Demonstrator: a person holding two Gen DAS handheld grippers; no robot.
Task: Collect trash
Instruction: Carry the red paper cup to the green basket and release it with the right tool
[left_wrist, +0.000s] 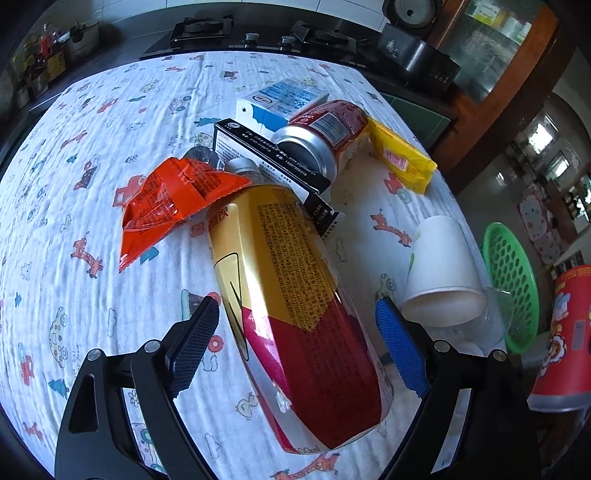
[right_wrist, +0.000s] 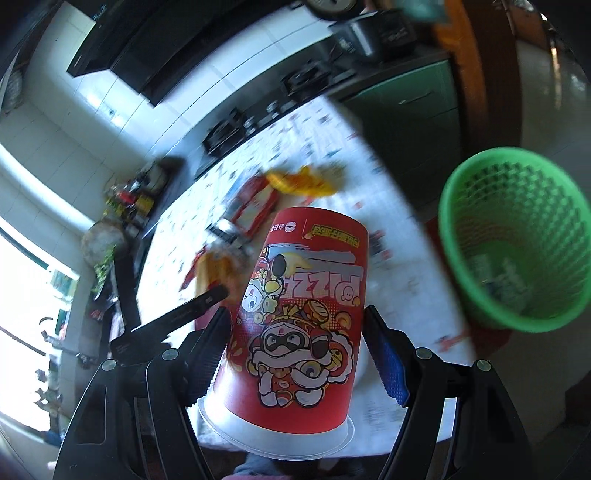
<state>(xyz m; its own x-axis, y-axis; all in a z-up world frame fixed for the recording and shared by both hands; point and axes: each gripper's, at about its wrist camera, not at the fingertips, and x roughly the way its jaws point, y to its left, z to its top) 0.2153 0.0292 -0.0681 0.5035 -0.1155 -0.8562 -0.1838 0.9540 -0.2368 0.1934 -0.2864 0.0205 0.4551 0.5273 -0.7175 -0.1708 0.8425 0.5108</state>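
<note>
Two grippers, one heap of trash on a printed cloth.

Orange wrapper: lies flat, corner over the bottle's neck.

Bottle: on its side between the spread jaws of the left gripper; pads clear of it on both sides, so not gripped, apparently lined up for a pick.

Black box, carton, can, yellow packet: piled behind, touching.

White cup: tipped, at the table edge.

Red cup: clamped upside down by the right gripper, near the basket, likely its destination.
</note>
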